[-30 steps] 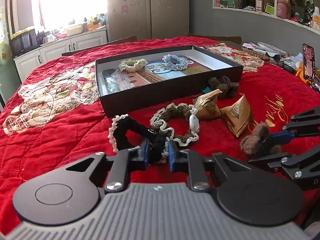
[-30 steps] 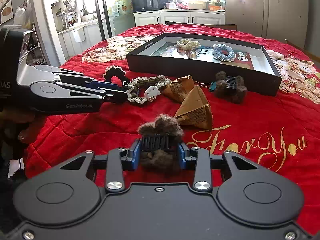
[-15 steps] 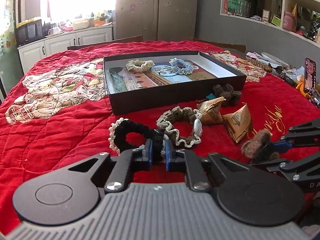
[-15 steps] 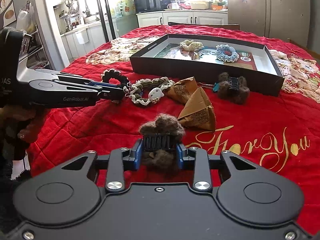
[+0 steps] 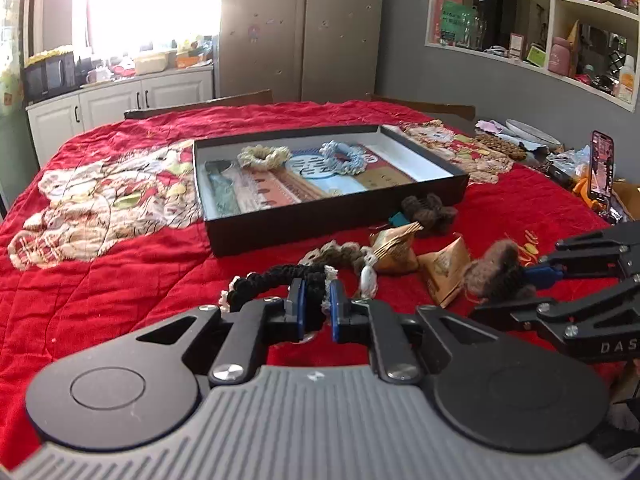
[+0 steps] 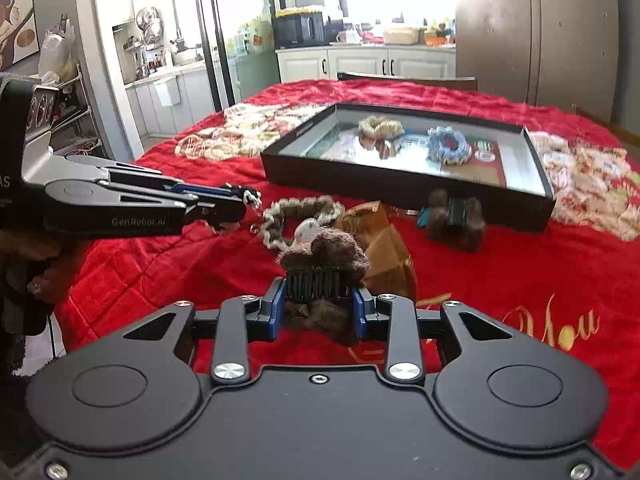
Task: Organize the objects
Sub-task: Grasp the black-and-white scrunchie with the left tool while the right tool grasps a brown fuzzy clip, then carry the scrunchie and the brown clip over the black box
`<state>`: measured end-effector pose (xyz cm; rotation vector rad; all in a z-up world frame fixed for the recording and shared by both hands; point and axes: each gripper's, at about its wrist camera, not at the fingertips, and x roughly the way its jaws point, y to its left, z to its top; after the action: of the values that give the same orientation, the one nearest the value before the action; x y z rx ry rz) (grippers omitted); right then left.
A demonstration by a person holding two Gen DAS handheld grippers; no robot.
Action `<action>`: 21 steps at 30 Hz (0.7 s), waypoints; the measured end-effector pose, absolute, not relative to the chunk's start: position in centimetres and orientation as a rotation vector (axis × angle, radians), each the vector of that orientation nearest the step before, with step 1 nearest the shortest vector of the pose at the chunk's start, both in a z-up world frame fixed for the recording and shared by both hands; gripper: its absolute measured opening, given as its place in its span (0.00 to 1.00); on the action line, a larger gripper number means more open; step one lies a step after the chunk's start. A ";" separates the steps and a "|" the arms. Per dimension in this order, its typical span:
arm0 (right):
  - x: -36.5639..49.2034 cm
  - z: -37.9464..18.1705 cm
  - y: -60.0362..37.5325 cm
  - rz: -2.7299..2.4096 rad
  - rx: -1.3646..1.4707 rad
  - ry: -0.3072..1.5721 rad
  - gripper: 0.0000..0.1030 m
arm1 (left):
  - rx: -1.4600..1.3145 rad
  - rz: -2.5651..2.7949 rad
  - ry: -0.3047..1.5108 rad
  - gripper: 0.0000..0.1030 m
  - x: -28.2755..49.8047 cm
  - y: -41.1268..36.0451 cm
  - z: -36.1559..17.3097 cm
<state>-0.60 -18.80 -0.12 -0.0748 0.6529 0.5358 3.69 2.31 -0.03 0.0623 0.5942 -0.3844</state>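
- The left hand-held gripper (image 5: 316, 312) is pressed together on a black crocheted scrunchie with white edging (image 5: 276, 280), pinching one side of the loop between its blue pads; the rest of the loop arches up and to the left of the pads.
- The right hand-held gripper (image 6: 318, 312) is clamped on a fuzzy brown hair claw clip with black teeth (image 6: 320, 264), the pads pressing on either side of the comb part.
- Both pieces look lifted clear of the red quilted cloth on the table (image 5: 120, 288), in front of the shallow black cardboard box (image 5: 320, 220), on its near side.
- Inside that box lie a cream crocheted scrunchie (image 5: 264, 156) and a pale blue crocheted scrunchie (image 5: 344, 158), on printed cards.
- Between the grippers and the box's near wall, on the cloth, are a brown-and-cream crocheted scrunchie with a white charm (image 6: 300, 216), two tan pyramid-shaped paper packets (image 5: 444, 268) and a second fuzzy brown claw clip (image 6: 454, 216), this one just beside the wall.
- Judged step: pick-up is done for both hands; the carry to the box is due.
- The next move calls for raising each item above the box's near wall, going forward over it, and letting go over a bare patch of the box floor, apart from the two scrunchies there.
- The limp scrunchie may sag and catch the wall, so it needs extra clearance.
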 end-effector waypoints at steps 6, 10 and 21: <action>0.0 1.1 -19.1 0.516 -0.086 0.608 0.30 | 0.079 -0.407 0.563 0.14 4.1 1.5 1.1; 0.7 1.9 -19.6 0.491 -0.079 0.580 0.30 | 0.085 -0.422 0.537 0.14 4.6 0.8 1.9; 3.0 4.6 -21.4 0.413 -0.079 0.496 0.30 | 0.091 -0.435 0.471 0.14 6.3 -0.2 4.3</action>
<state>2.97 -21.36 4.55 -0.0792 0.4959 0.4135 6.34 -0.24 4.25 0.0905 0.4711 -0.4351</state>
